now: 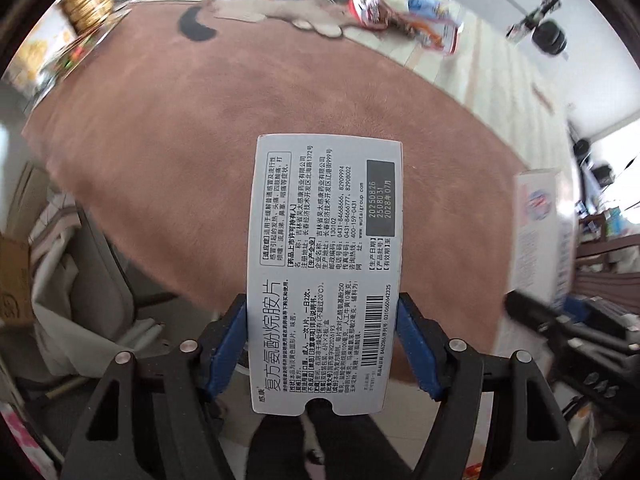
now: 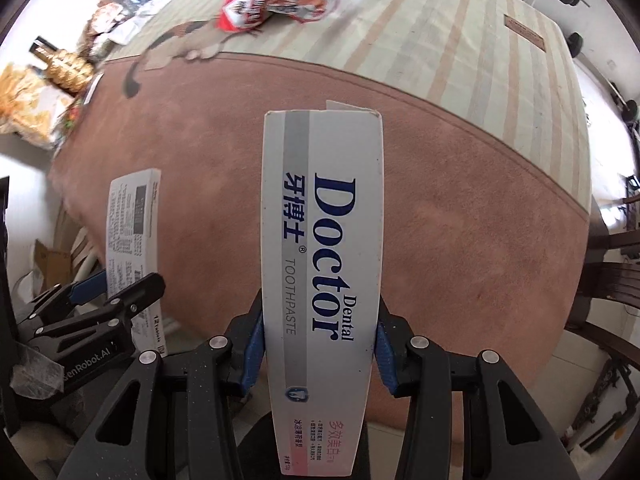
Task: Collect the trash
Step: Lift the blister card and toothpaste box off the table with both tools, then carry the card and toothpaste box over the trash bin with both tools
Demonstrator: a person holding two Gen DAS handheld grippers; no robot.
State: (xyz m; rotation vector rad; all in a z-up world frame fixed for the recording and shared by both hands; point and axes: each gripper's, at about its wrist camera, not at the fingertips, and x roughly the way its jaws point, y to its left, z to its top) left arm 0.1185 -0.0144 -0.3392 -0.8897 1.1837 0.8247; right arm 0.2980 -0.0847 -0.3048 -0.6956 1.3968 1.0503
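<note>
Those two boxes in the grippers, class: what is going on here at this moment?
A person holding a gripper in each hand is clearing rubbish. The left gripper has a white medicine box between its blue pads, and the right gripper is shut on a toothpaste box. Both boxes hang above the brown mat. Crumpled snack wrappers lie on the striped cloth at the far end, not yet collected.

Toothpaste box [image 2: 324, 264] right of medicine box [image 2: 134, 240]; wrappers [image 2: 280, 4] beyond mat [image 2: 460, 220].

Bright, even daylight; heavy fisheye bending, blurred edges, perhaps window glare right.
</note>
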